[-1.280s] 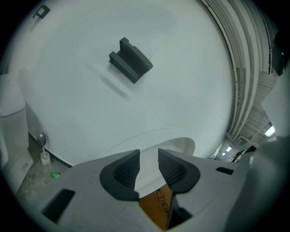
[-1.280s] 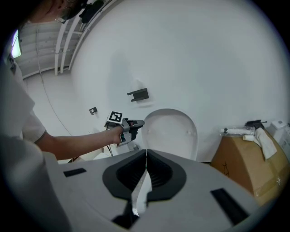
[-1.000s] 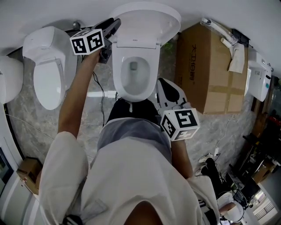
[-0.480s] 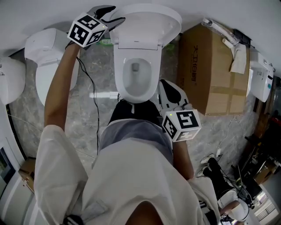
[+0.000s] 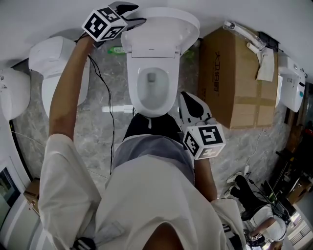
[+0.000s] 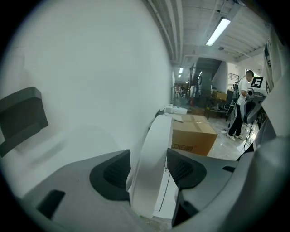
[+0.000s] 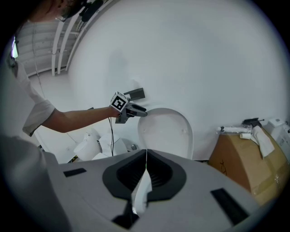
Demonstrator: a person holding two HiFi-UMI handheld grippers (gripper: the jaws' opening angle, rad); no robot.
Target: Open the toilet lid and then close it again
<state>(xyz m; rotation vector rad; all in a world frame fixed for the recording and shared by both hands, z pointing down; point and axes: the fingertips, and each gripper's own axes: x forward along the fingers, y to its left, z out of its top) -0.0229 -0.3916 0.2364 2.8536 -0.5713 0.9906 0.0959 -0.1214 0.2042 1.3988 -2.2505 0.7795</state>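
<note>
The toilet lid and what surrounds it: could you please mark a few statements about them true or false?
1. The toilet lid stands raised. True.
2. The left gripper clamps the lid. False: its jaws have just been opening and stand apart, with the lid's edge between them but not pressed.
3. The right gripper has its jaws shut together. True.
4. In the head view the cardboard box stands left of the bowl. False: it stands to the bowl's right.
</note>
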